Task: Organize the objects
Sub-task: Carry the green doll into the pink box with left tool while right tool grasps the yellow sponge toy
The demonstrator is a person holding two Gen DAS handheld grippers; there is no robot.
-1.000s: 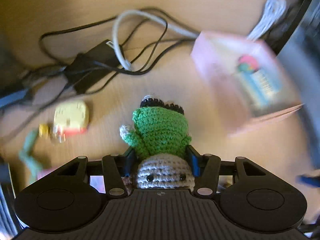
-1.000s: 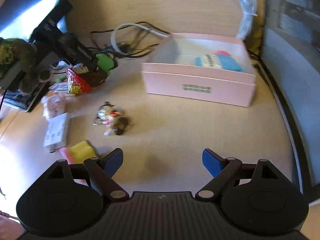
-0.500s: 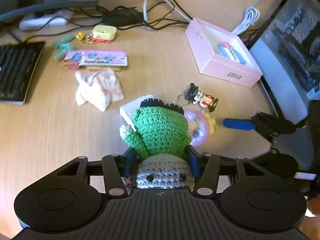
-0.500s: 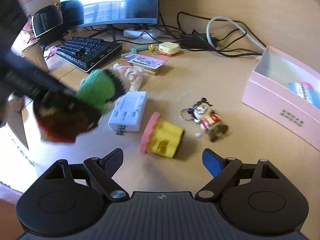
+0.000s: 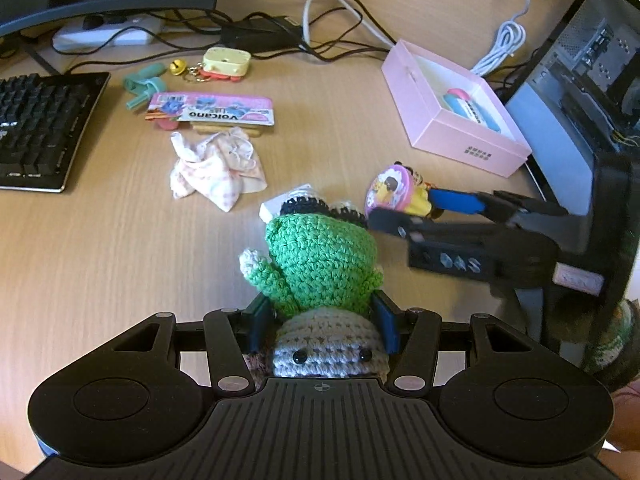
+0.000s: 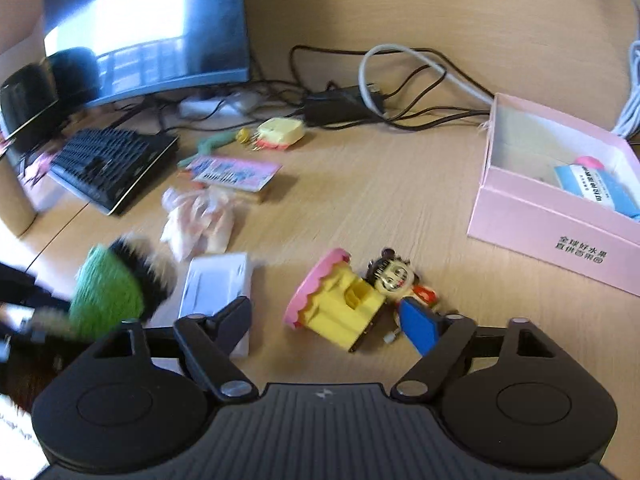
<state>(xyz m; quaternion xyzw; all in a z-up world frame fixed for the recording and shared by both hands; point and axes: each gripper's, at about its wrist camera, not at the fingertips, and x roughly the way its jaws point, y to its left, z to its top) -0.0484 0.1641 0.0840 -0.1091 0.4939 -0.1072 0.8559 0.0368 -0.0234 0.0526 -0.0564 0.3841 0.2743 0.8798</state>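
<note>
My left gripper [image 5: 322,312] is shut on a crochet doll [image 5: 320,256] with a green body and a grey head, held above the wooden desk. In the right wrist view the doll [image 6: 112,284] shows blurred at the left. A yellow toy with a pink frilled end [image 6: 332,300] lies on the desk between the jaws of my right gripper [image 6: 328,316]. These jaws are closing, and the pads stand clear of the toy. The left wrist view shows the right gripper [image 5: 416,210] reaching in from the right. An open pink box [image 5: 460,140] holds a blue and white pack [image 5: 472,110].
A figurine keychain [image 6: 394,276] touches the yellow toy. A white adapter [image 6: 216,280], a crumpled cloth [image 5: 216,168], a pink pack [image 5: 212,110] and a yellow keychain [image 5: 226,62] lie around. A keyboard [image 5: 36,128], cables [image 5: 280,36] and a computer case [image 5: 580,100] border the desk.
The left gripper swung back from above the cables and box to over the desk's middle, still holding the doll. The right gripper moved up to the yellow toy and its jaws narrowed around it.
</note>
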